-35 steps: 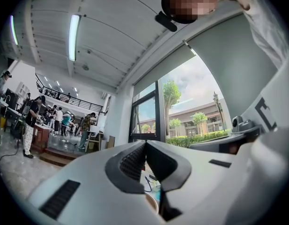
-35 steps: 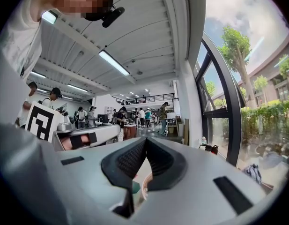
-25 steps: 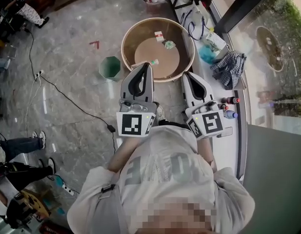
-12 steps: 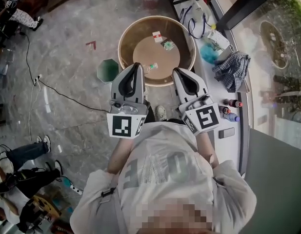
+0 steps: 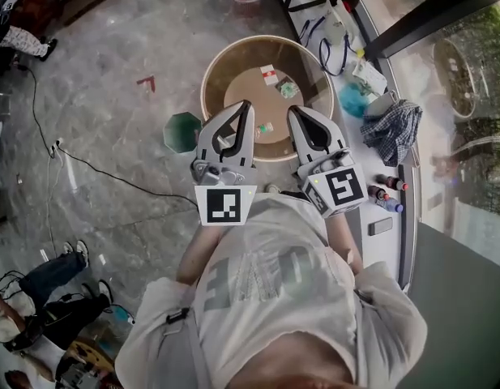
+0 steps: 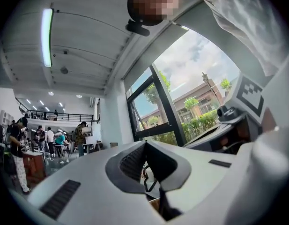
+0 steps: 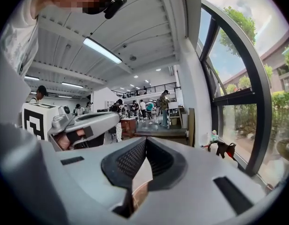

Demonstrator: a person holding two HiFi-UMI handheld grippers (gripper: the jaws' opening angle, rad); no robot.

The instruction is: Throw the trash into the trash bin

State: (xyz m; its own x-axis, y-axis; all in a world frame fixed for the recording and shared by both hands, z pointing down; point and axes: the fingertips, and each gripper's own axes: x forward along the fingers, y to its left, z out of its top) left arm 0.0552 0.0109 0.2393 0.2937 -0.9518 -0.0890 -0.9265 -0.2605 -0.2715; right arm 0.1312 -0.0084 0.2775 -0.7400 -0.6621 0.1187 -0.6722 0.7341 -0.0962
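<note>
Wooden round table (image 5: 245, 87) carries the trash. A small green scrap (image 5: 266, 126) lies by its near edge, between the left gripper (image 5: 246, 105) and right gripper (image 5: 292, 112), both closed and empty. Two wrappers (image 5: 268, 74) lie mid-table. A green trash bin (image 5: 183, 131) stands just off its left edge.

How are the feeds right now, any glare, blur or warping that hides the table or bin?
Head view: sharp, evenly lit; round table and green trash bin read clearly, glare only along the windows at right. Left gripper view: strong fisheye bending, dark corners. Right gripper view: same bending, bright window at right.
</note>
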